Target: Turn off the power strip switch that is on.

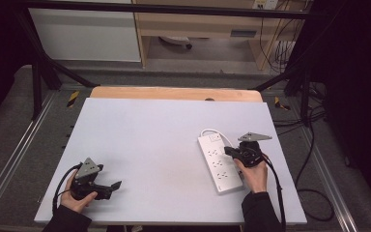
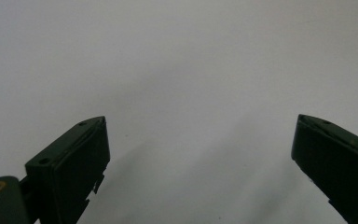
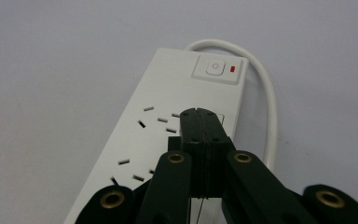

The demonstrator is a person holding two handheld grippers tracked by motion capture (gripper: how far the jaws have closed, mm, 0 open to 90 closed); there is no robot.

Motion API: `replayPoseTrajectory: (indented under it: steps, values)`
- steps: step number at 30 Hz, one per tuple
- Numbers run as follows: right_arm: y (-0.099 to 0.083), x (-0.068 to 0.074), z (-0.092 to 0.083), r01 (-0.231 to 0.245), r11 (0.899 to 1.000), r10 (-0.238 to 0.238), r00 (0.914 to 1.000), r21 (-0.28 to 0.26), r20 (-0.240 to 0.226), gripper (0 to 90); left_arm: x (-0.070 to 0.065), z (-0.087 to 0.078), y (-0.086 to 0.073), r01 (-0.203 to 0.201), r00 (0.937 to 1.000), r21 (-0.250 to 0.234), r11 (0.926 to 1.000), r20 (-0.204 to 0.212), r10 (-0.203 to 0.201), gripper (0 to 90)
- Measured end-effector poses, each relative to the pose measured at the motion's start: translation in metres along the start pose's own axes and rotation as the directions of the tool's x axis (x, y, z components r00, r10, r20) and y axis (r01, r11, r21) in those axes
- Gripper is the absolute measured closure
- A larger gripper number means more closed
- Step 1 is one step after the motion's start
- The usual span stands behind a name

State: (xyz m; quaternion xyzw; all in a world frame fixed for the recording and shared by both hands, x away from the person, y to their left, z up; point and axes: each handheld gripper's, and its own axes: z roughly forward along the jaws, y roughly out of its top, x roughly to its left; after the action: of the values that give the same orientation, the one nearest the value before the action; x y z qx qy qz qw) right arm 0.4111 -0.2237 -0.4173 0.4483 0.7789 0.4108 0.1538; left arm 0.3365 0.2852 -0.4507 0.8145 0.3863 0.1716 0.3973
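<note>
Covering most of the wooden bench, a pale grey table (image 1: pixel 149 140) is taking up the middle of the high view, with dark framing and floor around it. Lying on its right part is a white power strip (image 1: pixel 219 164), running lengthwise away from the person, its white cord (image 1: pixel 211 131) curling out of the far end. In the right gripper view the strip's power button (image 3: pixel 215 68) and a small red indicator (image 3: pixel 233 69) beside it are showing at that far end, with rows of socket slots below.

The right gripper (image 1: pixel 232 152), held in the person's right hand (image 1: pixel 255 174), is hovering over the strip's right edge; its jaws are pressed together with nothing between them, tips just above the strip's face, though contact cannot be told.

The left gripper (image 1: pixel 116 185), gripped by the left hand (image 1: pixel 75 198), is sitting near the table's front left corner, well apart from the strip, with its jaws spread wide over bare table.
</note>
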Motion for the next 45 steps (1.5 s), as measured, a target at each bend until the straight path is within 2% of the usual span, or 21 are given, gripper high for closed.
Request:
replayPoseTrajectory:
  steps: [24,45]
  values:
    - [-0.003,-0.002,0.016,-0.003,0.999,0.002,0.9998,0.039,0.020,90.0,0.000,0.000,0.000,-0.001,1.0000,0.000,1.0000,-0.002,0.001,4.1]
    - [-0.004,-0.003,0.020,0.011,1.000,-0.012,0.9997,0.024,0.021,90.0,0.000,0.000,0.000,0.000,1.0000,0.000,1.0000,-0.003,0.000,4.1]
